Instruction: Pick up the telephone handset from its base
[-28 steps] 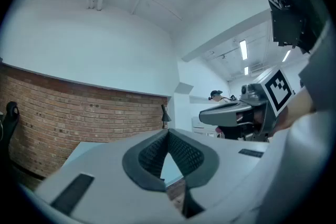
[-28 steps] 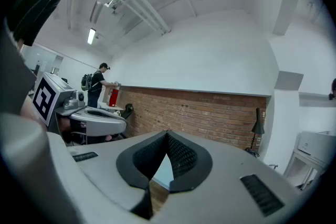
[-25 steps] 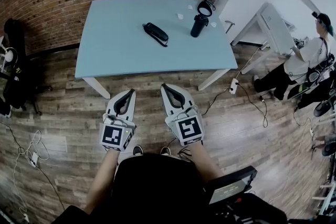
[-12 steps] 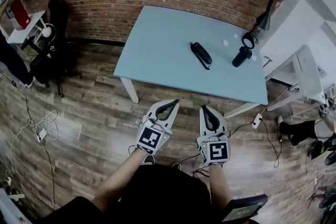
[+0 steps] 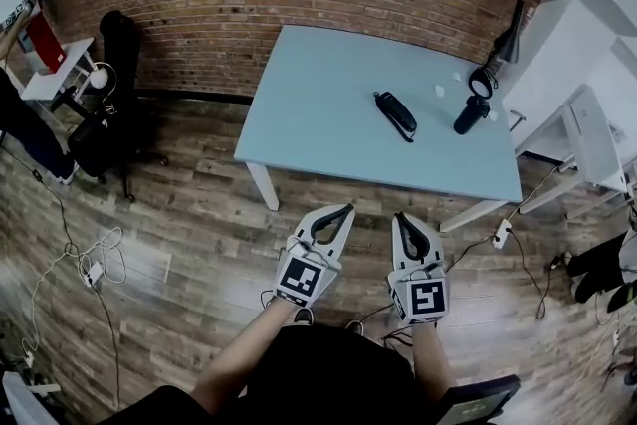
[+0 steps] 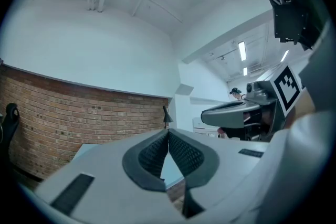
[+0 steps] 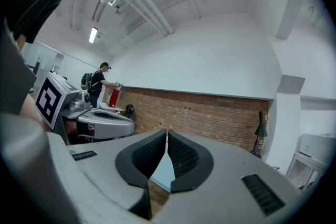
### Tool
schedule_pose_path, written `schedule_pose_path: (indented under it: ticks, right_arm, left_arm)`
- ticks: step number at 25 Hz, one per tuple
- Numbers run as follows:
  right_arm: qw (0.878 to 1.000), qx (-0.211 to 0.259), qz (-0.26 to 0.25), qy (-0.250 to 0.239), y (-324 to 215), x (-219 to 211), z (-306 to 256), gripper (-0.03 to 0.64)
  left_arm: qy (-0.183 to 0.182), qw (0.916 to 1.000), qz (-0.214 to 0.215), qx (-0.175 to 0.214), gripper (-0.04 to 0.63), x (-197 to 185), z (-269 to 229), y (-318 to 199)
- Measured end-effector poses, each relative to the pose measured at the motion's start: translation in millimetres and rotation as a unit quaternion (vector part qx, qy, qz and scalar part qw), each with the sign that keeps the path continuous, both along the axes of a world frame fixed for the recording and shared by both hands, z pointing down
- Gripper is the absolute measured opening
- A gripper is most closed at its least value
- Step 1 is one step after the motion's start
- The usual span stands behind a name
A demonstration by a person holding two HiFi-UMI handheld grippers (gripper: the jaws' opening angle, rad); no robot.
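Note:
The black telephone handset [image 5: 396, 113] lies on its base, right of the middle of the pale blue table [image 5: 318, 114]. Both grippers are held level over the wood floor, short of the table's near edge and well away from the phone. My left gripper [image 5: 347, 209] has its jaws shut with nothing in them, the tips meeting in the left gripper view [image 6: 168, 131]. My right gripper [image 5: 400, 216] is beside it, jaws also together and empty [image 7: 166, 132]. Each gripper shows sideways in the other's view.
A black cylinder [image 5: 466, 114] and a black desk lamp [image 5: 508, 35] stand at the table's right end. A dark office chair [image 5: 109, 114] and a white side table [image 5: 45, 65] are at the left. Cables [image 5: 90, 264] lie on the floor. A person [image 7: 100, 84] stands far off.
The head view has swung, so the table now sits right of centre and a chair shows at the left. Both grippers have moved a little toward the table, still shut.

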State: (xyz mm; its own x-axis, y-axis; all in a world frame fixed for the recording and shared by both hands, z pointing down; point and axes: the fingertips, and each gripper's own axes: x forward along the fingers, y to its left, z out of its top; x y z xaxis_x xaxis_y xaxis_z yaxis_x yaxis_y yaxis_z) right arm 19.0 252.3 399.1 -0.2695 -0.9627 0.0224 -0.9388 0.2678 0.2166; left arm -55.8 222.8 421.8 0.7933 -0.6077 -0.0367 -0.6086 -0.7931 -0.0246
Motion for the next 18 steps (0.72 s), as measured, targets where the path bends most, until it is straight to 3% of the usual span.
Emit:
schedule_pose_path:
  ticks: [10,18]
  right_arm:
    - [0.999,-0.016,0.029,0.019,7,-31,5,0.03]
    - [0.998,-0.031,0.039,0.036,5,-35,17,0.03]
  left_arm:
    - [0.007,0.9999,0.008,-0.01,0.015,-38,10,-5]
    - [0.007,0.9996,0.019,-0.018,0.015,-47,26,-8]
